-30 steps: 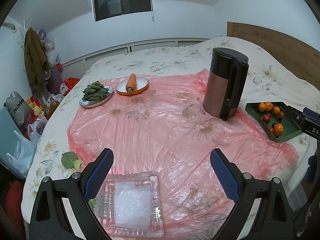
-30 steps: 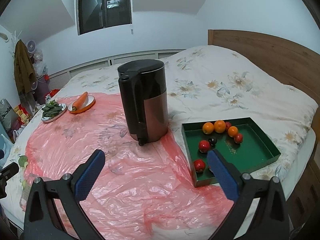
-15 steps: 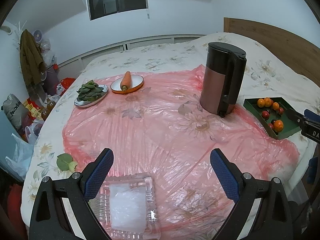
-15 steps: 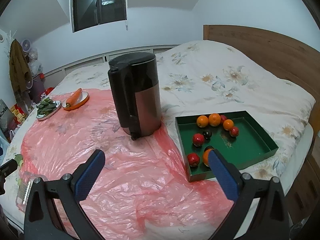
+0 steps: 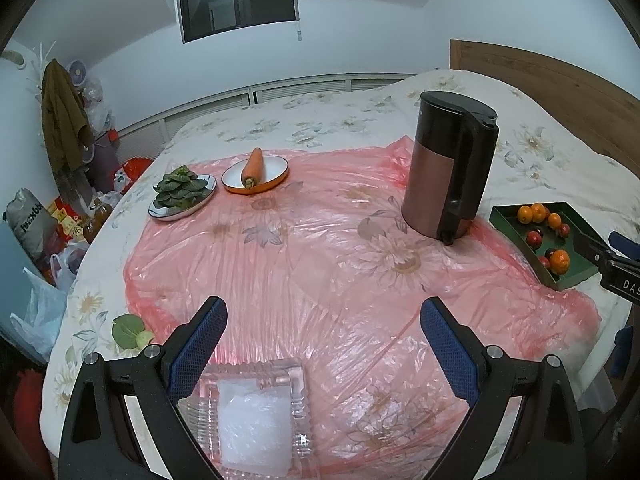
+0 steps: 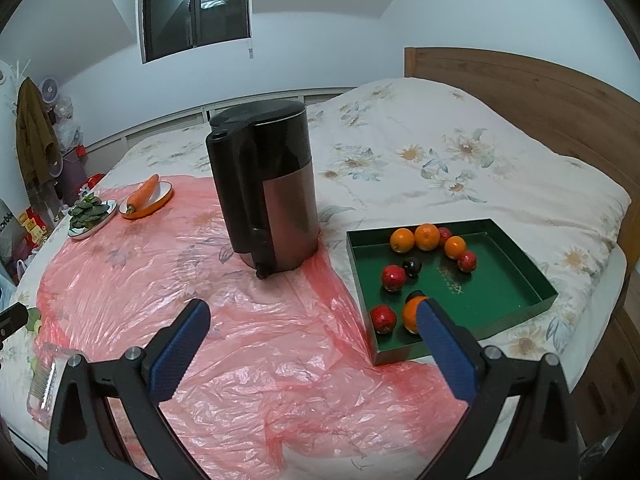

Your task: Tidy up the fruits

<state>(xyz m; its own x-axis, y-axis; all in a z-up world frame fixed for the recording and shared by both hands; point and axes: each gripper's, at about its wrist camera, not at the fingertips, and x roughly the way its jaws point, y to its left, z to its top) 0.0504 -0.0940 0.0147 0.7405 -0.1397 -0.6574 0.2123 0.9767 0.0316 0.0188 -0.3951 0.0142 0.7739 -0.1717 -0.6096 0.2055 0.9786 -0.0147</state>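
A green tray [image 6: 496, 292] on the bed holds several oranges [image 6: 426, 236], red fruits [image 6: 393, 277] and a dark fruit [image 6: 412, 266]. It also shows in the left wrist view [image 5: 576, 272] at the right. My right gripper [image 6: 314, 316] is open and empty over the pink plastic sheet, its right finger beside an orange [image 6: 412, 312] at the tray's near corner. My left gripper [image 5: 322, 322] is open and empty above a clear plastic box [image 5: 252, 420] at the bed's near edge.
A tall black and copper kettle [image 5: 450, 168] stands on the pink sheet [image 5: 320, 248] left of the tray. A plate of greens [image 5: 182, 192] and a bowl with a carrot [image 5: 255, 170] sit at the far left. A wooden headboard [image 6: 520, 84] is at the right.
Both grippers have drawn back and risen a little, so the scene looks slightly farther away. Both stay open. Nothing on the bed has moved.
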